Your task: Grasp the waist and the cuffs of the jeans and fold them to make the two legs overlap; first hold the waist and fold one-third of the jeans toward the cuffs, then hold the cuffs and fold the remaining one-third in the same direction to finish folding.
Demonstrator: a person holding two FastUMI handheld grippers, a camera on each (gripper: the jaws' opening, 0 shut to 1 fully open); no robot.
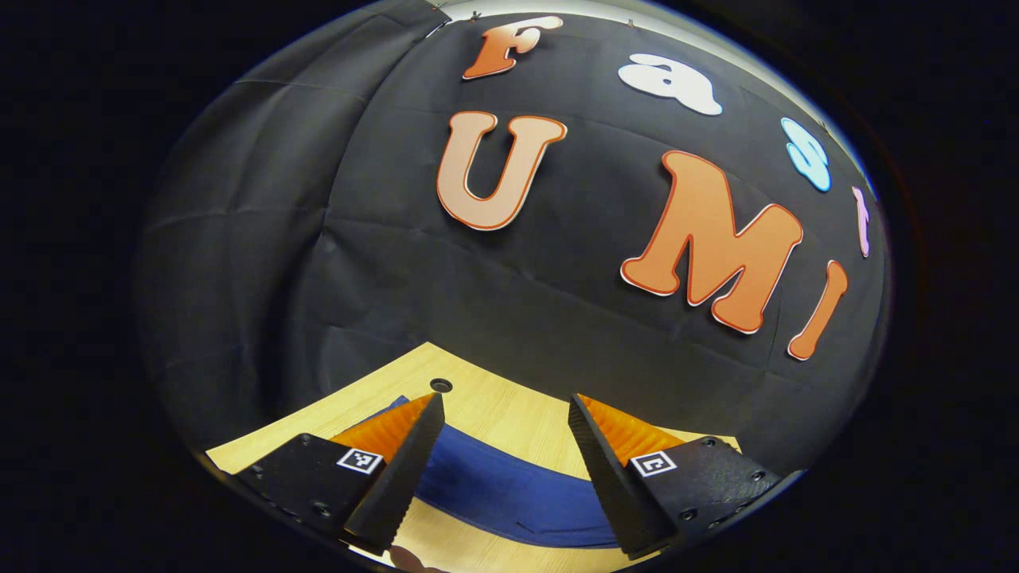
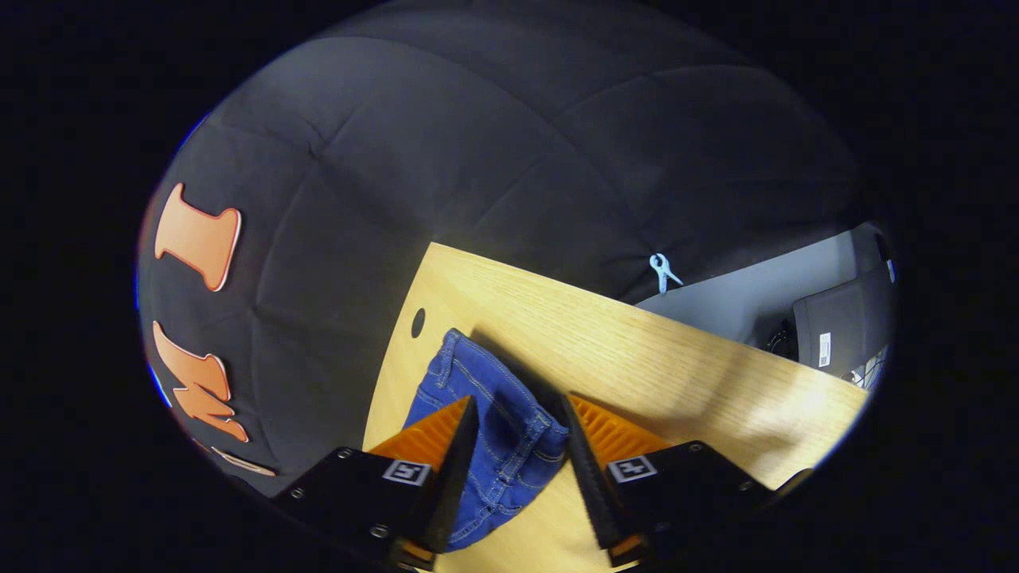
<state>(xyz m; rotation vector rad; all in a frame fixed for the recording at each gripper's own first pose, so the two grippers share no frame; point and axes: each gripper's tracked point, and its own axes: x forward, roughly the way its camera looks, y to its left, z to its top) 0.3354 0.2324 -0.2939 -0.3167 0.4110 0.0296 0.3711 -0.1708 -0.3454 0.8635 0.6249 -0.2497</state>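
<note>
Nothing legible: each gripper finger (image 1: 362,460) bears only a small coded square, and the grey box (image 2: 844,326) at three o'clock has an unreadable sticker.

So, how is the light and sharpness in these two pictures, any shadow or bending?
Left gripper view: sharp, evenly lit, fisheye curves the table edge. Right gripper view: a dark shadow lies on the table beside the jeans, brighter patch at right, far corner soft.

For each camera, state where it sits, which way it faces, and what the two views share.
Left gripper view: rides the left gripper, facing the booth wall over the jeans; its open fingers show.
Right gripper view: rides the right gripper, looking down across the table at the jeans; open fingers show.
Shared: jeans, table, wall.
</note>
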